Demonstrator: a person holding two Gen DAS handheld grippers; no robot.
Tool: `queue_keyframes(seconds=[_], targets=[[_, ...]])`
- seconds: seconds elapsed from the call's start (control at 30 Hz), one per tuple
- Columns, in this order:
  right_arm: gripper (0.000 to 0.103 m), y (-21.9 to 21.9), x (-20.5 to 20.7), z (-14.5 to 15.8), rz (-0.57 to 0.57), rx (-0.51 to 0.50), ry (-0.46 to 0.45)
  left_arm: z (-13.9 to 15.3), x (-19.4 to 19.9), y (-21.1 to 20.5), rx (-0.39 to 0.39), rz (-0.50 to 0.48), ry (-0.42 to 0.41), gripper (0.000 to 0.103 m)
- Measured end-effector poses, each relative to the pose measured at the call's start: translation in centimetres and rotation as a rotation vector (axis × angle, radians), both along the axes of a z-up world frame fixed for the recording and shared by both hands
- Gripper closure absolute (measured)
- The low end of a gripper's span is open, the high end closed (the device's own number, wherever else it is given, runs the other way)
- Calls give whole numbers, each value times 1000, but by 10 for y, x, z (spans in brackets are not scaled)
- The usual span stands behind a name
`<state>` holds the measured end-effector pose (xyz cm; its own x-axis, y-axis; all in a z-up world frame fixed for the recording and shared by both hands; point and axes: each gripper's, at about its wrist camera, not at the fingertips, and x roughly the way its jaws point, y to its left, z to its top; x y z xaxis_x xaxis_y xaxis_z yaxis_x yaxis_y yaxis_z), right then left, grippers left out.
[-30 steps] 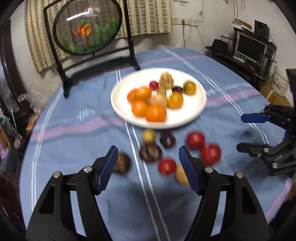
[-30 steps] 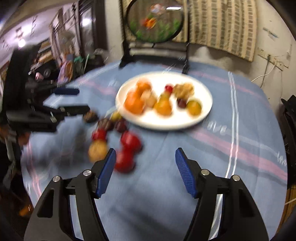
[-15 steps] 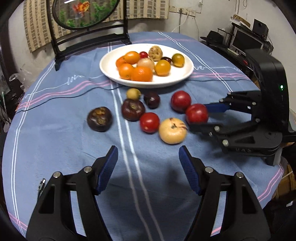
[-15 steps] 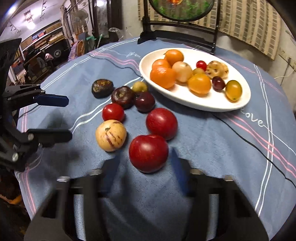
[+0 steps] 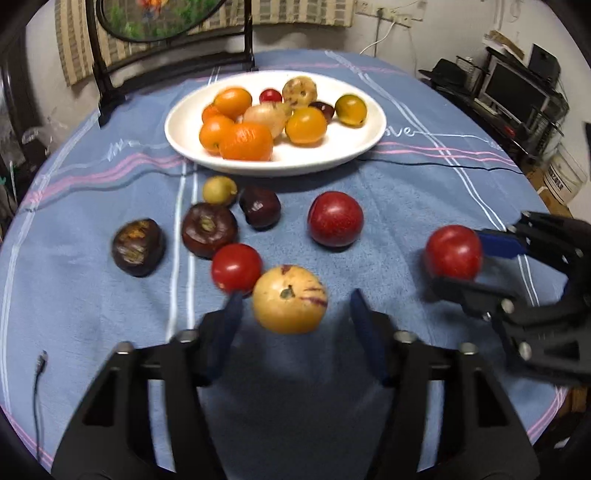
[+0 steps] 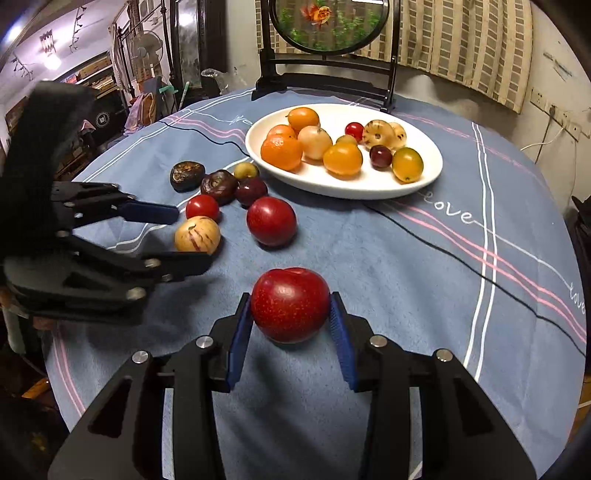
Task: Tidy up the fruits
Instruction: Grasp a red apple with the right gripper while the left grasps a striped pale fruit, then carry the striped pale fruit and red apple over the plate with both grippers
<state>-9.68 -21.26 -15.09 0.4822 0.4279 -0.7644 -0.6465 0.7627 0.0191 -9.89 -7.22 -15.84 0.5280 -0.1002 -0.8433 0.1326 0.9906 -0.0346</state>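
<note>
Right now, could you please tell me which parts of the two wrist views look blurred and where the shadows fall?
Left wrist view: the left gripper is motion-smeared around the yellow purple-streaked round fruit; the white oval plate is sharper. Right wrist view: crisp; the right gripper and its red apple-like fruit cast a soft shadow on the blue striped tablecloth. Both edges curve.

Left wrist view: rides the left gripper (image 5: 295, 314), looking steeply down and forward across the blue striped tablecloth (image 5: 406, 206), close to the yellow purple-streaked round fruit (image 5: 290, 299); motion blur softens its own fingers, so their contact is perhaps unreadable.
Right wrist view: rides the right gripper (image 6: 291, 317), tilted down, close over the red speckled plum (image 6: 290, 309), facing the white oval plate (image 6: 369, 186).
Shared: both see plate, loose fruit, round fish-painted screen (image 6: 328, 22), and each other's gripper.
</note>
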Motion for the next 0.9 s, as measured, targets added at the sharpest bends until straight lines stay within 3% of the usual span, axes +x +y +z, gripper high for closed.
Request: queue_keyframes(seconds=[0.07, 0.3, 0.5, 0.9], targets=[[61, -1, -1, -2, -1, 4, 3, -2, 1, 0, 26, 15, -13, 61], [61, -6, -10, -3, 5, 26, 11, 9, -22, 13, 9, -17, -53, 62], [61, 0, -21, 1, 8, 52, 15, 19, -39, 17, 89, -19, -108, 62], [61, 33, -40, 2, 40, 58, 44, 24, -50, 26, 98, -11, -133, 62]])
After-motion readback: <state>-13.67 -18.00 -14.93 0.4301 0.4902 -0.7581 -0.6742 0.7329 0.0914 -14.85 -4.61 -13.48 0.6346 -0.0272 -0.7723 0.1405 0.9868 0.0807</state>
